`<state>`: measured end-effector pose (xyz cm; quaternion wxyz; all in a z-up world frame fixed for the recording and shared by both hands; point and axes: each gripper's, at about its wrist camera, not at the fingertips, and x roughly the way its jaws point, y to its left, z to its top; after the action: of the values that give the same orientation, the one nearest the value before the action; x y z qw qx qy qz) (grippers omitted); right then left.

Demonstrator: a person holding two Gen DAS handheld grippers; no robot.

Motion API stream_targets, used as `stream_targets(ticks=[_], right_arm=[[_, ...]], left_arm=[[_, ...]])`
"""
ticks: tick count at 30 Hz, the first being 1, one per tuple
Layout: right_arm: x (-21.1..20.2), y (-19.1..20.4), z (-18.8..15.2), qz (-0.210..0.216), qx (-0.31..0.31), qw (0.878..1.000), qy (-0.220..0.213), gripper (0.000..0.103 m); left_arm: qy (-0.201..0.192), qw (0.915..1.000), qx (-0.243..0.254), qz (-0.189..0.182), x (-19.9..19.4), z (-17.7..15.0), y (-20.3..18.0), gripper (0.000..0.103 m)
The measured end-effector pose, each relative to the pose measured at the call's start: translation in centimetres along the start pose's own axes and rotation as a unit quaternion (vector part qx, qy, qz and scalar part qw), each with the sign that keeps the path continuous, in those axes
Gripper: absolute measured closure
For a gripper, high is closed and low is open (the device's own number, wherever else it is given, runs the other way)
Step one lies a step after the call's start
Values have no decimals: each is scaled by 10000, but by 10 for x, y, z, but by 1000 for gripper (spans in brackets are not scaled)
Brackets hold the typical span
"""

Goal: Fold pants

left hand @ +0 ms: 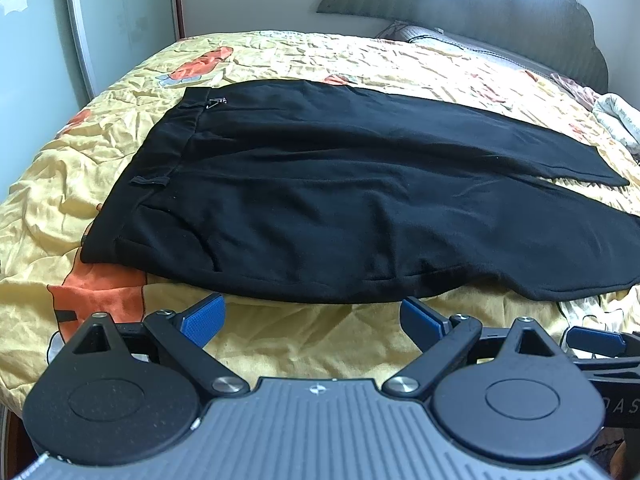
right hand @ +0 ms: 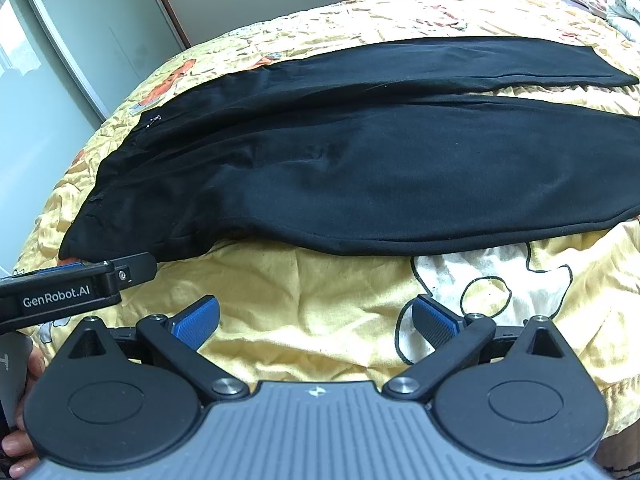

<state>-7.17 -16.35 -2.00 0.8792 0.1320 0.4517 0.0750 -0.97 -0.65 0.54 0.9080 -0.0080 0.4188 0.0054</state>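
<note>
A pair of black pants (left hand: 340, 200) lies spread flat on a bed (left hand: 280, 344) covered with a crumpled yellow sheet printed with orange and white cartoon shapes. The waistband (left hand: 160, 152) is at the left, with a small silver clip near its far end, and the two legs run off to the right, parting into a narrow V toward the cuffs. The left tongs (left hand: 312, 320) hover just short of the near edge of the pants, below the hip area, blue pads spread wide with nothing between them. The right tongs (right hand: 316, 322) are also spread wide and empty, held over bare sheet just before the near leg. In the right wrist view, the left tongs' black finger, marked "GenRobot.AI", reaches in from the left beside the waistband corner, and part of a hand (right hand: 16, 440) shows at the lower left edge. A grey headboard (left hand: 480, 0) and pillow (left hand: 440, 38) stand at the far side of the bed.
</note>
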Motion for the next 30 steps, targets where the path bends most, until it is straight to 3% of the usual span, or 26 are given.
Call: stream_targets(ticks=[18,30], right_arm=[[-3,-1,-1,28,4,10000,-33,0],[-10,-2,11,196,-87,9997,-111,0]], left_arm=[[113,9998,15,141,4,0,2,7],[-38,9998,101,178,2,5,8,7]])
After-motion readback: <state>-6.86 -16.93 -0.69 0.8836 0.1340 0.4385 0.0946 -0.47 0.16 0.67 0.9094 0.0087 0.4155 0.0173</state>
